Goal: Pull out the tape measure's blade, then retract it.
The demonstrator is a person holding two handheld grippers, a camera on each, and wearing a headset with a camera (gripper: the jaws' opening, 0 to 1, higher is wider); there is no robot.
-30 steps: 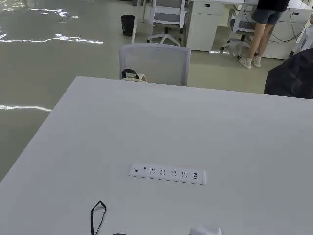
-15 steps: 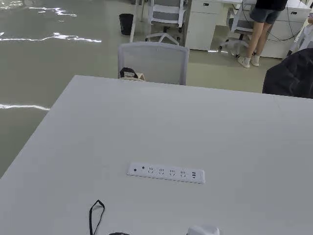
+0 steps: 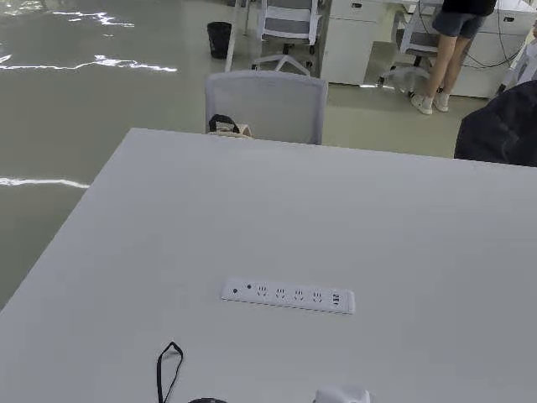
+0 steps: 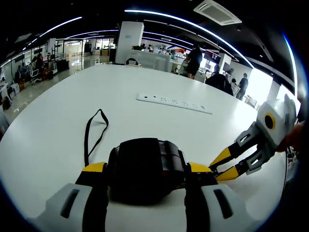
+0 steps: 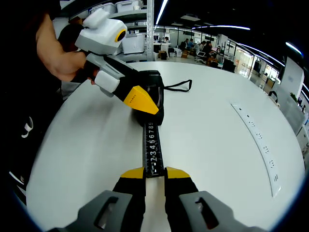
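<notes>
The tape measure case (image 4: 145, 164) lay on the white table (image 5: 217, 145), clamped by the left gripper (image 4: 146, 169). The right gripper (image 5: 154, 173) pinched the partly extended blade (image 5: 151, 140). Extraction appeared to be in hand; the next move called for a straight pull away from the case.

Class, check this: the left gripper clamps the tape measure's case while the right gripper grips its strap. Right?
No. The right gripper is shut on the blade, not the strap, as the right gripper view shows; the left gripper does clamp the case.
</notes>
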